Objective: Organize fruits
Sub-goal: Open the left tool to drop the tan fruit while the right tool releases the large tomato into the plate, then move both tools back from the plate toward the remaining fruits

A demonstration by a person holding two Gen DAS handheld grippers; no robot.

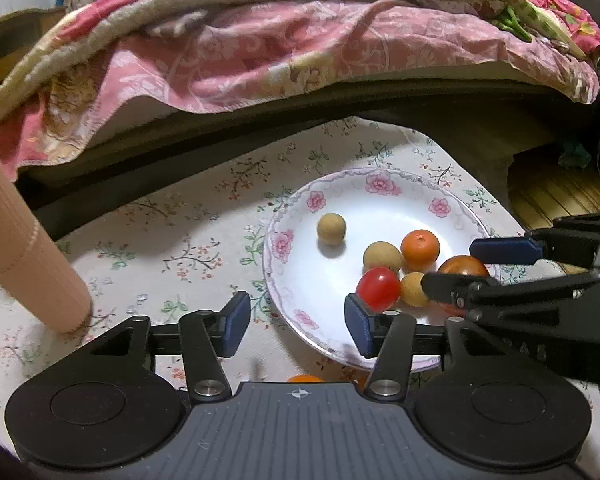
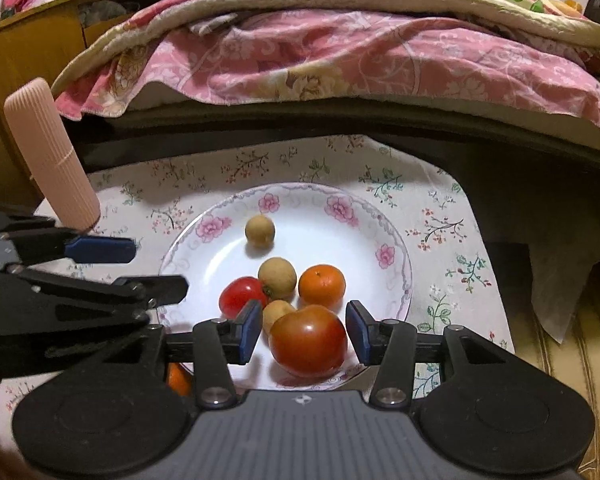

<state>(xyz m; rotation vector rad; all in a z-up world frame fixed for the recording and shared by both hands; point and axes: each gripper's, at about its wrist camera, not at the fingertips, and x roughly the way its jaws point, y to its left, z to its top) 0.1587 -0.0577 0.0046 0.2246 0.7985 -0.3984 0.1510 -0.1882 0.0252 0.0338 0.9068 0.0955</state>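
1. Right gripper (image 2: 302, 330), jaws wide, brackets the large tomato (image 2: 308, 340) at the plate's (image 2: 396, 240) near rim without gripping it.
2. Left gripper (image 1: 296, 322) gapes empty over the plate's left rim.
3. Small tomato (image 2: 242, 296), tangerine (image 2: 322, 285) and three longans (image 2: 277, 278) cluster mid-plate; pink cylinder (image 2: 50, 152) leans at the table's (image 2: 440, 200) far-left corner.

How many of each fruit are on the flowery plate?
Tan round fruits: 3
Red tomatoes: 2
Orange citrus fruit: 1
Total on the plate: 6
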